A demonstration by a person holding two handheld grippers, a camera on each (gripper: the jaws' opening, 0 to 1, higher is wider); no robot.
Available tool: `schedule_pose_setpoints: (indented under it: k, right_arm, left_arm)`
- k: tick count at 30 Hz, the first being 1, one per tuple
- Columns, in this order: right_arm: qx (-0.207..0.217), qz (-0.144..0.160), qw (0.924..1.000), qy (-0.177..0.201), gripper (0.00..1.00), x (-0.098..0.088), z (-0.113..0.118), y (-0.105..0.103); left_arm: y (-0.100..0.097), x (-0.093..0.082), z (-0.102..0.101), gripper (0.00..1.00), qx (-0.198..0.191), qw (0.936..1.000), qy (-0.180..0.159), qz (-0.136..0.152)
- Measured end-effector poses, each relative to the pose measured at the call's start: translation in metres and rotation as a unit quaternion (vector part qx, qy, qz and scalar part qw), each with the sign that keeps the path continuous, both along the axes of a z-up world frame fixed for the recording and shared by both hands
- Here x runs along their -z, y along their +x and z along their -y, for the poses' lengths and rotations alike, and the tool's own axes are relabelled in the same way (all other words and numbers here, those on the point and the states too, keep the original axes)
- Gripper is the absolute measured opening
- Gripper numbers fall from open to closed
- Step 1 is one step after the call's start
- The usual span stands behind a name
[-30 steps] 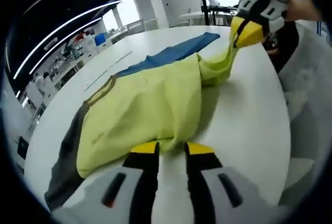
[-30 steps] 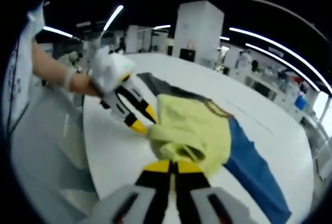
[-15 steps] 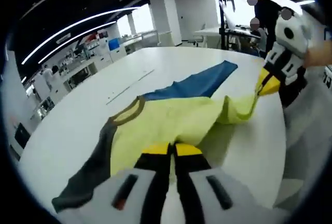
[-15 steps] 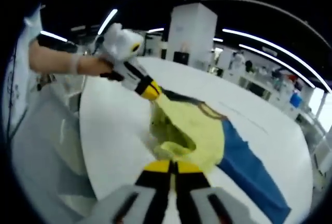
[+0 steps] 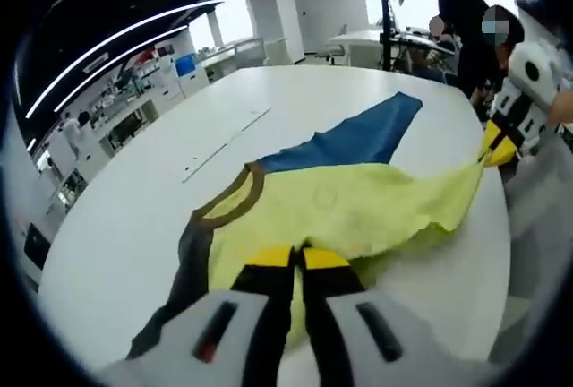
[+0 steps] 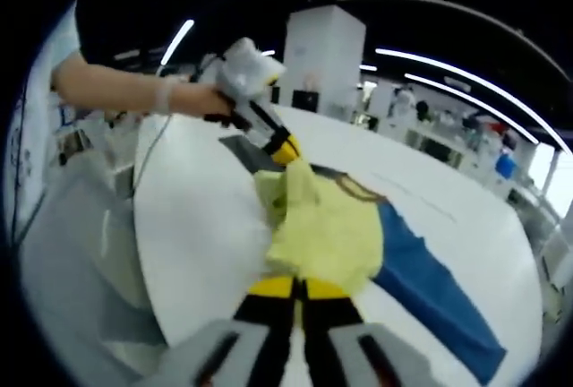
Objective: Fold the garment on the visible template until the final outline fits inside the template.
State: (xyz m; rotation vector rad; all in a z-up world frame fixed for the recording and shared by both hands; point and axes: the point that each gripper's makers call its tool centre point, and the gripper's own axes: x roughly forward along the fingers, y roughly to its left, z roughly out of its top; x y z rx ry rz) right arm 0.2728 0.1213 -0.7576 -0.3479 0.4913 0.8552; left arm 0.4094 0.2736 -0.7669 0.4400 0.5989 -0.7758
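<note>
Since 1.0 s ago: yellow hem edge lifted off worktop and pulled out taut betw. the two hand-held grippers; slack bunch near R side gone.

L hand-held gripper (image 5: 298,260): jaws closed together, pinching yellow hem of garment (image 5: 331,212). Also seen from R gripper view (image 6: 285,149), raised above worktop w/ cloth hanging from its tip, person's hand (image 6: 183,98) behind it.

R hand-held gripper (image 6: 300,288): jaws closed on other end of same hem. In L gripper view it sits at far right (image 5: 495,145), fabric drawn to a point at its tip.

Outward: garment lies fwd of both, on white worktop (image 5: 116,217). Long axis of gripped hem runs gripper-to-gripper; body extends away from it toward collar (image 5: 228,203), dark sleeve (image 5: 183,266) one side, blue sleeve (image 5: 367,132) other side.

Judgement: fold direction = carry hem away from person, over toward collar. Both equally engaged, neither nearer. Template outline not discernible under cloth.
</note>
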Motion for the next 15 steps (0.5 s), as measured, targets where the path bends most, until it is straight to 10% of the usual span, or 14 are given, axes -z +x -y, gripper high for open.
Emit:
schedule_pose_setpoints:
  k: [15]
  right_arm:
    - [0.002,-0.008,1.0,-0.001,0.0,0.008,0.0,-0.002]
  left_arm:
    - [-0.001,0.012,-0.013,0.23,-0.015,0.9997,0.017,0.003]
